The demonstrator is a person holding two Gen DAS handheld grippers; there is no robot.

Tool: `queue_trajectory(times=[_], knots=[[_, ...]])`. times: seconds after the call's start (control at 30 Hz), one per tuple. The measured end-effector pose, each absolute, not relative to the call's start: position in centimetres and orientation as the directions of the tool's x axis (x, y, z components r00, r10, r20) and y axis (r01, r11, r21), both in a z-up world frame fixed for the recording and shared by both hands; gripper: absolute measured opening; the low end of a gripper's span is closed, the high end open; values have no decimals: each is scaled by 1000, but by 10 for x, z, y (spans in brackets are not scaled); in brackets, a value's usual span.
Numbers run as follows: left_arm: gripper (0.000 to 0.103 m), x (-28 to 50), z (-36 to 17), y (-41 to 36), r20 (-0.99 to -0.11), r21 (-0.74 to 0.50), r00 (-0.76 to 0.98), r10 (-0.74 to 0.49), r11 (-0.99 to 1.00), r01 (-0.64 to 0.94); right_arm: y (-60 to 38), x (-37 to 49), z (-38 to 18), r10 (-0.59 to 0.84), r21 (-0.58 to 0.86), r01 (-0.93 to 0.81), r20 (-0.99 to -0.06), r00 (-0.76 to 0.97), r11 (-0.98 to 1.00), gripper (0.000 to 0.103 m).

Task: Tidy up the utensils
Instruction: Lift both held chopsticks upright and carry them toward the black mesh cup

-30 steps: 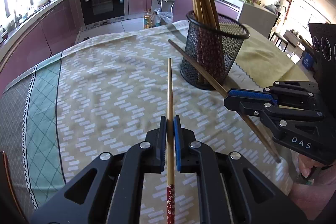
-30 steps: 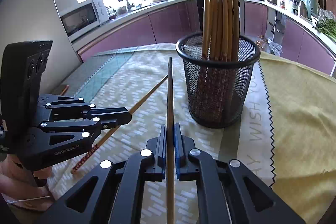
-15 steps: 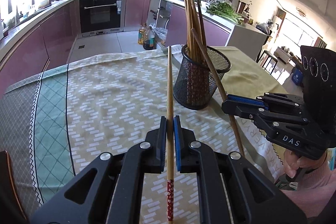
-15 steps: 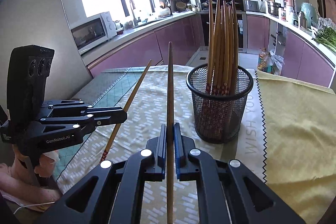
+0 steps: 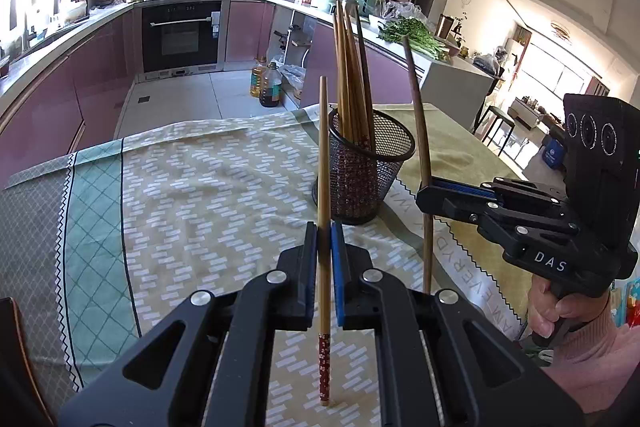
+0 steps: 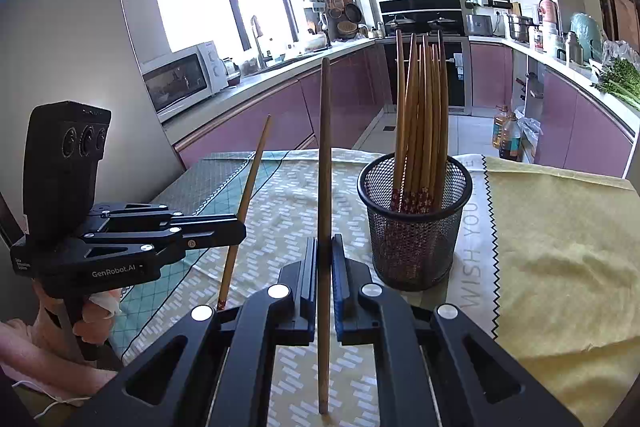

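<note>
A black mesh holder (image 5: 362, 179) with several wooden chopsticks stands on the table; it also shows in the right wrist view (image 6: 414, 223). My left gripper (image 5: 324, 255) is shut on a light wooden chopstick (image 5: 323, 163) with a red patterned end, held nearly upright, left of the holder. It also shows in the right wrist view (image 6: 250, 183). My right gripper (image 6: 325, 259) is shut on a darker chopstick (image 6: 324, 155), also nearly upright, in front of the holder. In the left wrist view that gripper (image 5: 430, 193) and chopstick (image 5: 418, 115) are right of the holder.
The table carries a patterned green and beige cloth (image 5: 200, 187) and a yellow cloth (image 6: 560, 247). Kitchen counters, an oven (image 5: 182, 35) and a microwave (image 6: 180, 79) lie beyond the table. Oil bottles (image 5: 268, 87) stand on the floor.
Both grippers have risen and tilted their chopsticks from lying low over the table to nearly upright. The holder looks smaller and farther away.
</note>
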State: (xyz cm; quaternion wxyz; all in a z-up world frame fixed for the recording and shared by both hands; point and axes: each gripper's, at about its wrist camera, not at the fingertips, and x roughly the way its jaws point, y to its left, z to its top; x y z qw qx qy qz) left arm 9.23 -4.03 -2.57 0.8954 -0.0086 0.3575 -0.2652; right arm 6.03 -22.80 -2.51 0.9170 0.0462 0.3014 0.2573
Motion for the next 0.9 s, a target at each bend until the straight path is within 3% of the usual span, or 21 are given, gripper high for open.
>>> queue_trajectory(times=[0.9], knots=[[8,94,-10,-43,-596,-223,615,-517,842,491,-236,60,-7,495,227,-443,-475,727,867,6]])
